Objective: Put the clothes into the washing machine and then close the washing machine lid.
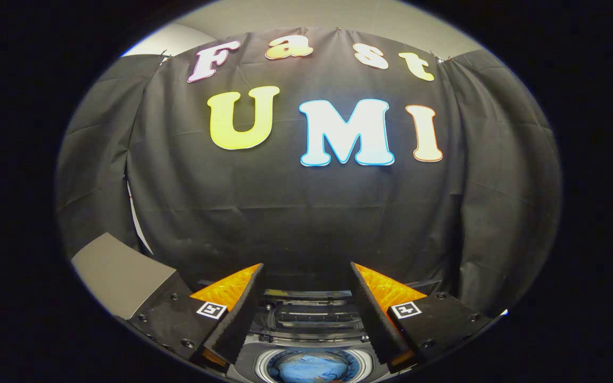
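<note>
Blue clothes (312,368), seemingly, inside washing machine (306,330) below gripper (306,271), fingers wide apart, empty.

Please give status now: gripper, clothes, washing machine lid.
Gripper open, holding nothing, above the washing machine. Blue clothes already in the drum. Lid up, not yet closed. Nothing between fingers and lid.
</note>
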Tool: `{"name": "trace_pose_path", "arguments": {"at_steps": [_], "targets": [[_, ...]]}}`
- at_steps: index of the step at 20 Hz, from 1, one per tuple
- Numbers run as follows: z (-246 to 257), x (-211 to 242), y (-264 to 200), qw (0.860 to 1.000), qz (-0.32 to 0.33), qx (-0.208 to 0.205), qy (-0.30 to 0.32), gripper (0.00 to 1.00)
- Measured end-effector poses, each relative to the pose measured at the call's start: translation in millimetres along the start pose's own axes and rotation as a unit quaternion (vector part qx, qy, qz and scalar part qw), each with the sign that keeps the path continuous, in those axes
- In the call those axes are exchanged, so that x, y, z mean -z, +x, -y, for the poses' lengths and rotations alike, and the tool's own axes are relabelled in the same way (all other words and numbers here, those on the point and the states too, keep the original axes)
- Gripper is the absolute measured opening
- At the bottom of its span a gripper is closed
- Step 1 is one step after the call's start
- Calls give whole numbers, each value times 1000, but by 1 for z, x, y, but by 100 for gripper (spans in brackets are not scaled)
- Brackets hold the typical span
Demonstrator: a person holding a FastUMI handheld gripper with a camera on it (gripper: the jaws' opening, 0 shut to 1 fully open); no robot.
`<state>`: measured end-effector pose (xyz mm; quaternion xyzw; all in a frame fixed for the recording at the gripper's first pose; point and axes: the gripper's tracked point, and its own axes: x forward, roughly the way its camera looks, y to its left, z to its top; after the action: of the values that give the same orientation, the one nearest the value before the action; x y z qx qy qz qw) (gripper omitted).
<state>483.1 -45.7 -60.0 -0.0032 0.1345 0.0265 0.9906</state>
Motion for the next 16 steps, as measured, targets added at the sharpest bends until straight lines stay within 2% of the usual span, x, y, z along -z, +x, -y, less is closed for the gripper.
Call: {"name": "trace_pose_path", "arguments": {"at_steps": [7, 13, 16], "targets": [[4, 10, 51, 1000, -11, 14, -11, 96], [4, 12, 71, 1000, 15, 22, -14, 97], [2, 34, 78, 1000, -3, 20, -1, 96]]}}
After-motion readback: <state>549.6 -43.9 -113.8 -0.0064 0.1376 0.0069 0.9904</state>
